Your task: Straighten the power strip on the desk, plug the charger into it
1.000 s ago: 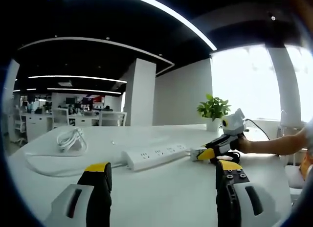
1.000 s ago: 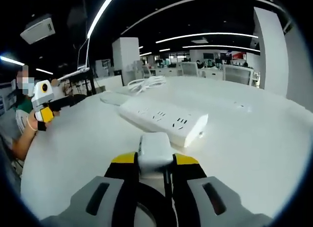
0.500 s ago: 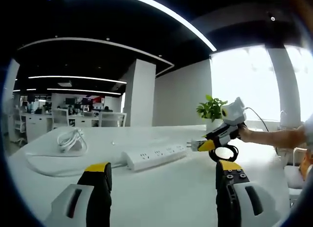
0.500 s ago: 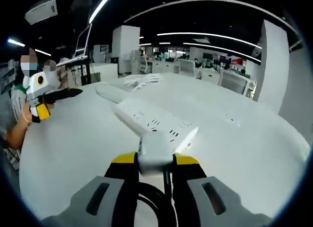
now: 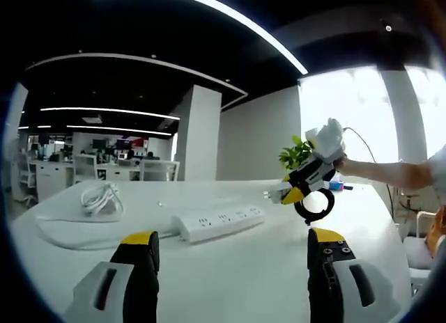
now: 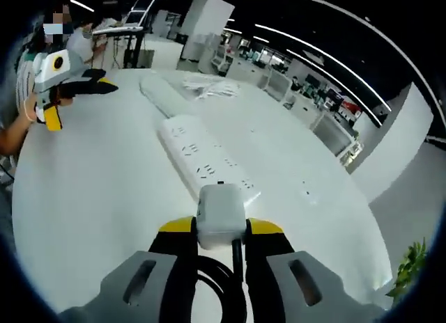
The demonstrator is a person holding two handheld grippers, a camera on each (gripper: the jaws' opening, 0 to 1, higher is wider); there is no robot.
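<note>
Pinching the small white cube charger (image 6: 221,215) between its jaws, the right gripper (image 6: 221,229) hangs above the long white power strip (image 6: 203,160), which lies flat on the white desk (image 6: 104,191); plugging in remains. The left gripper (image 5: 230,267) is spread, holding nothing.

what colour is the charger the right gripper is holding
White or pale grey; the charger shows best in the right gripper view, clamped by the right gripper.

Right tool (image 5: 279,195) above power strip (image 5: 221,223)
</note>
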